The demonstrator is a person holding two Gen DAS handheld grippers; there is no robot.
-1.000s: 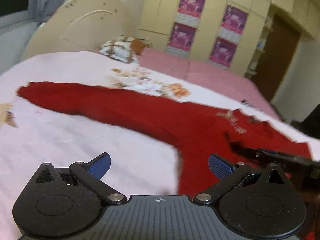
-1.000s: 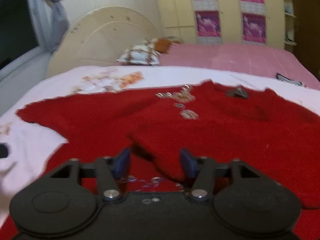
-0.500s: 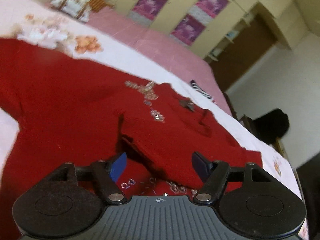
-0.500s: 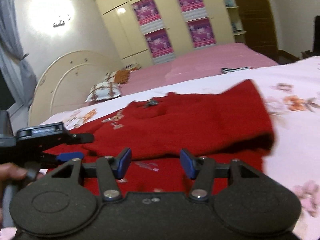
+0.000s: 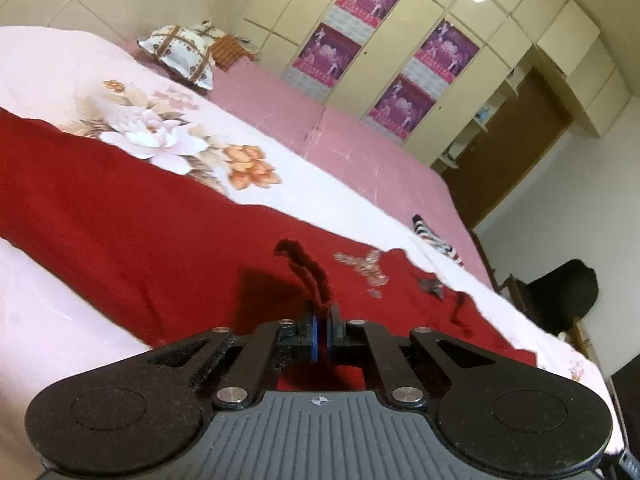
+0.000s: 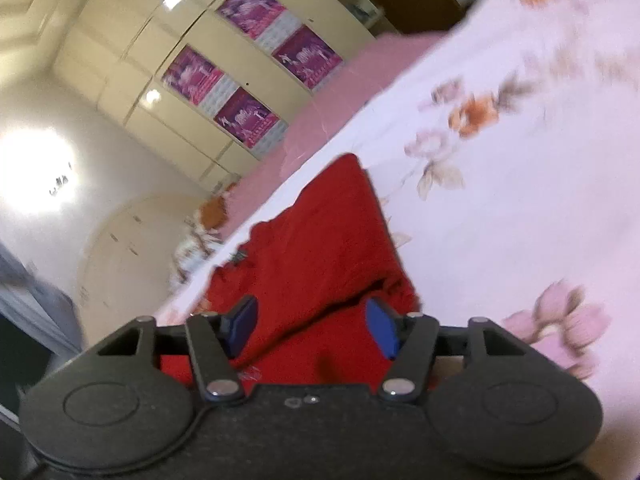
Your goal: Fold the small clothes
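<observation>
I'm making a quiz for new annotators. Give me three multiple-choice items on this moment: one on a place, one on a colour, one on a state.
1. Where does the sweater lie?
A. on the floral sheet
B. on the floor
C. in the wardrobe

2. What colour are the finger pads of the right gripper?
A. green
B. blue
C. white

3. How is the left gripper?
A. wide open
B. out of view
C. shut on a fold of the sweater

Answers:
1 A: red knit is spread across the flowered sheet.
2 B: both pads show blue in the right wrist view.
3 C: its fingers meet with a strip of red knit pinched between them.
</observation>
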